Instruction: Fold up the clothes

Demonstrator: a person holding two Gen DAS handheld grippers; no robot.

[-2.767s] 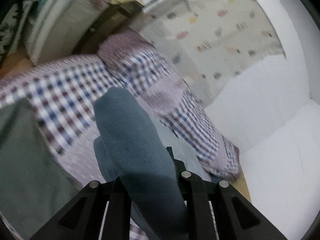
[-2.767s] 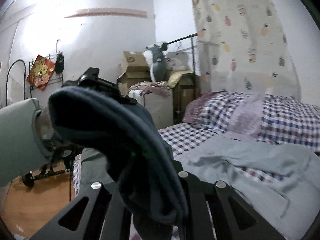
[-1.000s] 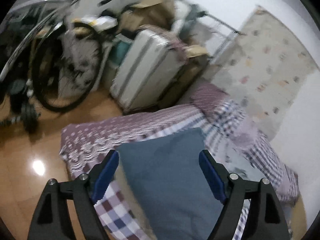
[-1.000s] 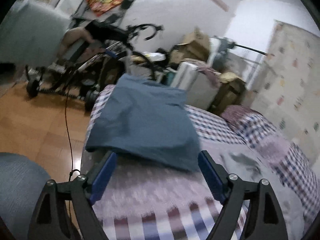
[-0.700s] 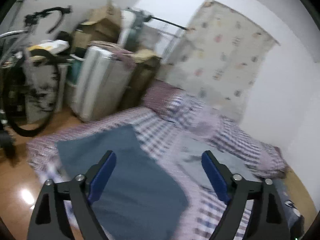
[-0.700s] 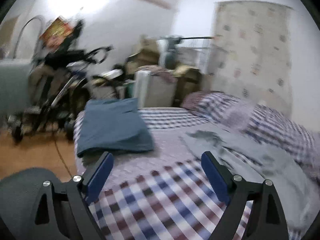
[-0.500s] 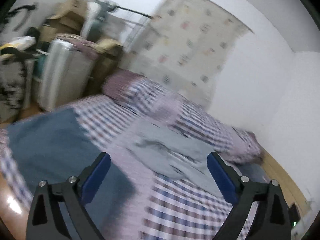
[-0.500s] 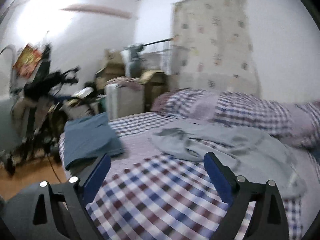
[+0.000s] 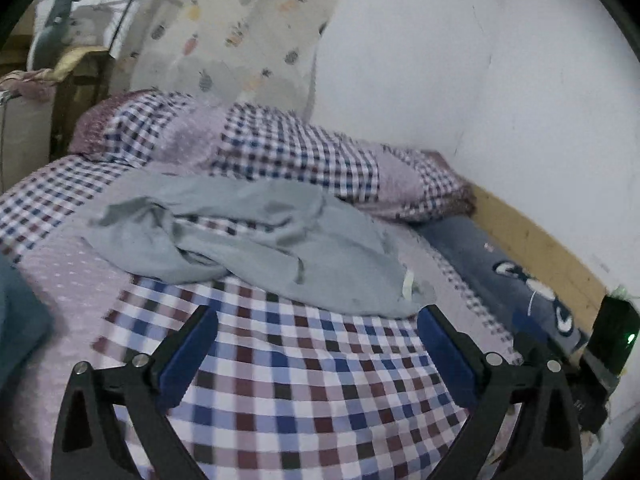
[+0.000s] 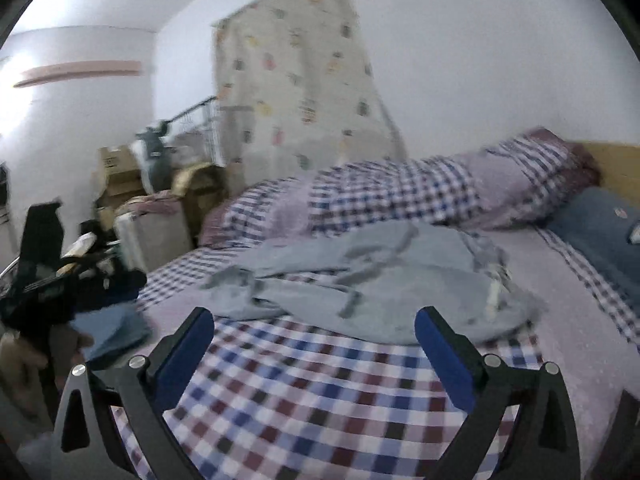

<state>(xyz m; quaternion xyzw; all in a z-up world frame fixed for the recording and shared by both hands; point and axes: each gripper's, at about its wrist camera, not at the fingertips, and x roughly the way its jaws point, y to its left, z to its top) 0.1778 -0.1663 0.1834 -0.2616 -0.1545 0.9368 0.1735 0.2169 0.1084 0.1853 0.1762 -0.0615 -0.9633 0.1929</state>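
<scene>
A crumpled light grey garment (image 9: 256, 240) (image 10: 384, 280) lies unfolded across the middle of the checked bed. My left gripper (image 9: 318, 316) hangs open above the sheet just short of it, nothing between its blue pads. My right gripper (image 10: 314, 320) is open too, facing the same garment from nearer the bed's foot. A folded dark blue garment (image 9: 18, 320) (image 10: 110, 330) rests at the bed's left edge. In the right wrist view, the other gripper (image 10: 44, 280) shows at far left, held by a hand.
Checked pillows (image 9: 280, 156) line the wall side of the bed (image 9: 300, 380). A dark blue cushion (image 9: 512, 276) lies by the wooden frame (image 9: 532, 240). A suitcase (image 10: 148, 232), boxes and clutter stand beyond the bed's left side. A patterned curtain (image 10: 296, 92) hangs behind.
Both grippers let go of the dark blue garment, which now lies folded at the bed's left edge. Both have opened and swung right toward the grey garment.
</scene>
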